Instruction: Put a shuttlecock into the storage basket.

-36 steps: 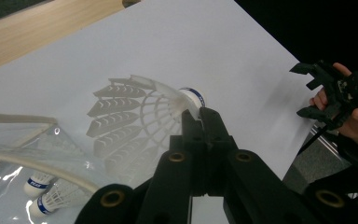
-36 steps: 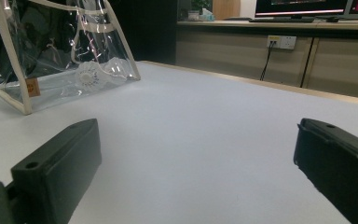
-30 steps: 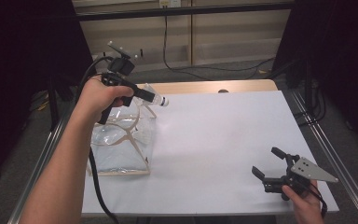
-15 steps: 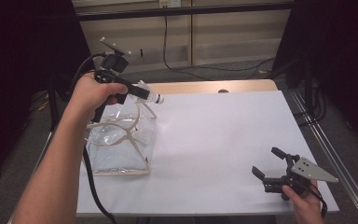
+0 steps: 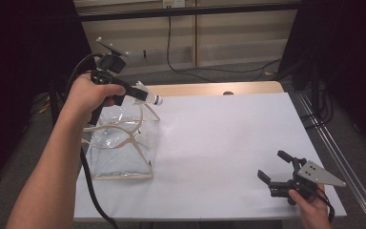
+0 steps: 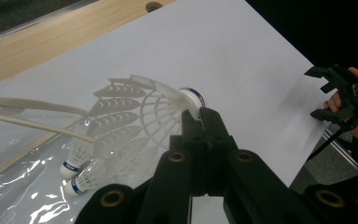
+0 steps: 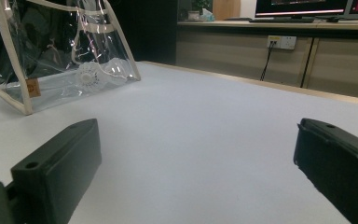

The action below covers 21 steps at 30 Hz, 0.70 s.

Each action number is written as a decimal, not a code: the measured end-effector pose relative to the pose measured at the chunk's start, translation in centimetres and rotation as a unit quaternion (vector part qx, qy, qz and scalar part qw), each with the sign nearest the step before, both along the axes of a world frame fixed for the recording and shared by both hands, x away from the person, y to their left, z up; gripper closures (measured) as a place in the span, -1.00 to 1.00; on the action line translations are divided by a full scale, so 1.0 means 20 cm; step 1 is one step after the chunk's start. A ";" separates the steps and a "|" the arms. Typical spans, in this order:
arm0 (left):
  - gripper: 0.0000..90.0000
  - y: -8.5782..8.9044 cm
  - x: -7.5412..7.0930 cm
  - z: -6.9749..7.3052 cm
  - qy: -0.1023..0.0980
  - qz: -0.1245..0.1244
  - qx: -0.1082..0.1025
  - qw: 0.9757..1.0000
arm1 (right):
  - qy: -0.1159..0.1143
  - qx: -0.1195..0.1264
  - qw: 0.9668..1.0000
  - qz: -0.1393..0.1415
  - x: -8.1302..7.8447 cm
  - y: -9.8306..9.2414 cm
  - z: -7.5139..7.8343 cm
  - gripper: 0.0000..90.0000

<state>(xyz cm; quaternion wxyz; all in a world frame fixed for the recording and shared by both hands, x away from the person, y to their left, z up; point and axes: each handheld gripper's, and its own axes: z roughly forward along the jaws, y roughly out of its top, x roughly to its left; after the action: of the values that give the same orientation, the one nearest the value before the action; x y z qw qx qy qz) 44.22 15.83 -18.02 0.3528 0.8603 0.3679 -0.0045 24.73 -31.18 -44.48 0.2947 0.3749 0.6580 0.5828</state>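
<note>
White feathers and a white cork tip mark the shuttlecock (image 6: 161, 105) that the left tool (image 5: 140, 94) holds, its jaws pressed together on the rim of the feather skirt near the cork. In the high view the shuttlecock (image 5: 148, 96) hangs in the air at the far left of the white surface (image 5: 228, 143), above the open top of a clear plastic bag (image 5: 124, 148) with cream edging and cream handles. The bag stands on the left part of the surface. Two more shuttlecocks (image 6: 81, 175) lie inside it on the bottom, seen through the plastic in the left gripper view. The right tool (image 5: 279, 172) rests low at the near right corner of the surface, well apart from the bag, its jaws spread wide with nothing between them. Beyond the far edge of the surface a strip of bare wood (image 5: 209, 88) shows.
</note>
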 end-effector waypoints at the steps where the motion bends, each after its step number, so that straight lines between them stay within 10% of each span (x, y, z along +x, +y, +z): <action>1: 1.00 0.01 0.00 0.00 -0.001 0.000 0.000 1.000 | 0.000 0.000 1.000 0.000 0.00 0.00 0.00 -0.99; 21: 1.00 0.09 -0.01 0.02 -0.002 0.017 0.006 1.000 | 0.001 -0.003 1.000 0.001 0.00 0.00 0.00 -0.99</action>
<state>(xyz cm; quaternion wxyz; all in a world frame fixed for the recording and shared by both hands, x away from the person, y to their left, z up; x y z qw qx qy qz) 44.07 17.64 -17.60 0.3487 0.8560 0.3815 0.0056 24.75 -31.17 -44.49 0.2949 0.3737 0.6603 0.5808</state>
